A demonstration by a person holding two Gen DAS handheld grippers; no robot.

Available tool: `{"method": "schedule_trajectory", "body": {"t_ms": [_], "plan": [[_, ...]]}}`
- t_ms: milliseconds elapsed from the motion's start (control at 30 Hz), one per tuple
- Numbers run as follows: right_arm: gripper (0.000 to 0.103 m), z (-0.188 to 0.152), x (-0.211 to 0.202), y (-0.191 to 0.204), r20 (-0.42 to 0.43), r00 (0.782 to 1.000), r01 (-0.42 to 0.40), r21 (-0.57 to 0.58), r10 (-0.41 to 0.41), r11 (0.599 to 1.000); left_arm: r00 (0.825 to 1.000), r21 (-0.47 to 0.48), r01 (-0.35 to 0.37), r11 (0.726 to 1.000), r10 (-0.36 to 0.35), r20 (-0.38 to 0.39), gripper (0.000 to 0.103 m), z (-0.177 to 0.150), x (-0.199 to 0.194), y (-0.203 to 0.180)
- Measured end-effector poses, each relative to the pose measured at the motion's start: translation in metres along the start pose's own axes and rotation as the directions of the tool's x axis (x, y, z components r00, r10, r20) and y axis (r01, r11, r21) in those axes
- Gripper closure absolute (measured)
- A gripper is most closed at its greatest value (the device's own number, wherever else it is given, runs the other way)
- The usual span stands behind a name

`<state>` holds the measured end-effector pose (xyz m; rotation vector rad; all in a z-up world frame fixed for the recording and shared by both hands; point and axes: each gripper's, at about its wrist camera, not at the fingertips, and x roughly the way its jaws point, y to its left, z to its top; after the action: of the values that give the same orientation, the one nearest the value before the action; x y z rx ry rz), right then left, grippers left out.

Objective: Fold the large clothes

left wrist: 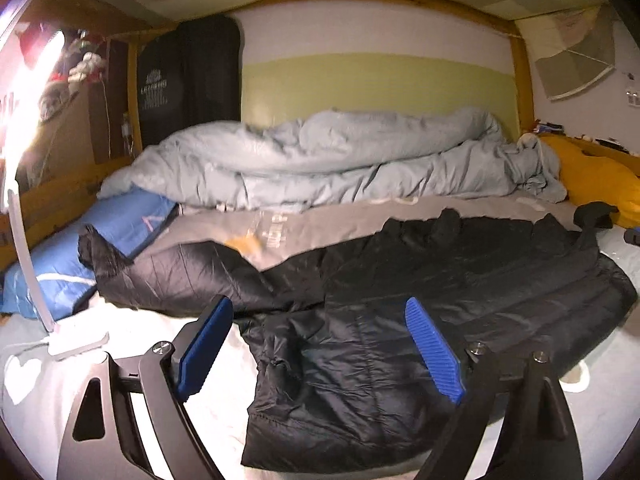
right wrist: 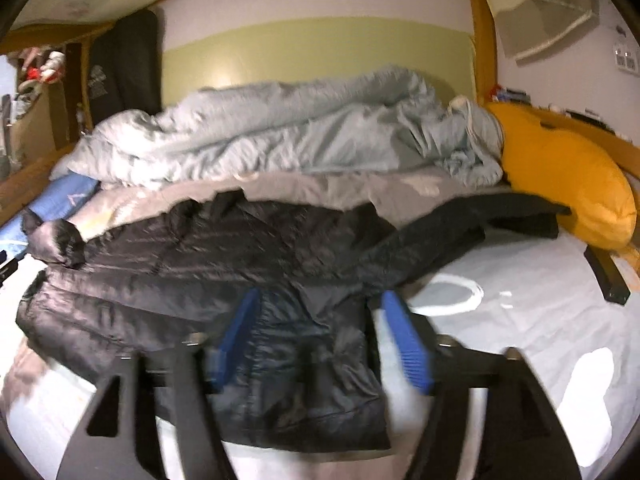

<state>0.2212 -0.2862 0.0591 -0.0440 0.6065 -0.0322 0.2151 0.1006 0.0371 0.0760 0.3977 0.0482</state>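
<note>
The left gripper [left wrist: 320, 344], a black frame with ribbed blue pads, is hanging above the bed and pointing slightly downward, its jaws standing wide apart and gripping nothing; the black quilted puffer jacket [left wrist: 420, 300] is lying below and between the pads without touching them. The right gripper [right wrist: 320, 340], built the same way, is tilting down more steeply, released as well, with its blue fingers [right wrist: 406, 344] spread over the jacket's lower hem.

The jacket is lying spread across the white bed sheet with pale grey shapes [right wrist: 520, 320], its body toward the near edge. One sleeve is reaching out toward the blue pillow with a light stripe [left wrist: 64, 256] on the left; the other is stretching toward the mustard-yellow cushion [right wrist: 568, 176] on the right. Its far edge is overlapping a flat grey blanket [left wrist: 312, 228].

Behind that, a crumpled pale blue duvet [left wrist: 320, 156] is heaped along the green and white wall [left wrist: 376, 80]. A wooden bed frame [left wrist: 520, 52] is rising around the mattress. A white clip lamp with a bent neck [left wrist: 24, 216] is glaring brightly at the left edge of the left wrist view. A flat black rectangular object [right wrist: 606, 278] is lying on the sheet near the yellow cushion.
</note>
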Motion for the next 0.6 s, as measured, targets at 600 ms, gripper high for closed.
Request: {"method": "schedule_trajectory", "body": {"t_ms": [600], "plan": [[0.0,-0.012,-0.004,0.0,-0.013,1.0,0.008,0.042,-0.007,0.999,0.999,0.056,-0.041,0.998,0.04,0.014,0.0,-0.005,-0.026,-0.019]]}}
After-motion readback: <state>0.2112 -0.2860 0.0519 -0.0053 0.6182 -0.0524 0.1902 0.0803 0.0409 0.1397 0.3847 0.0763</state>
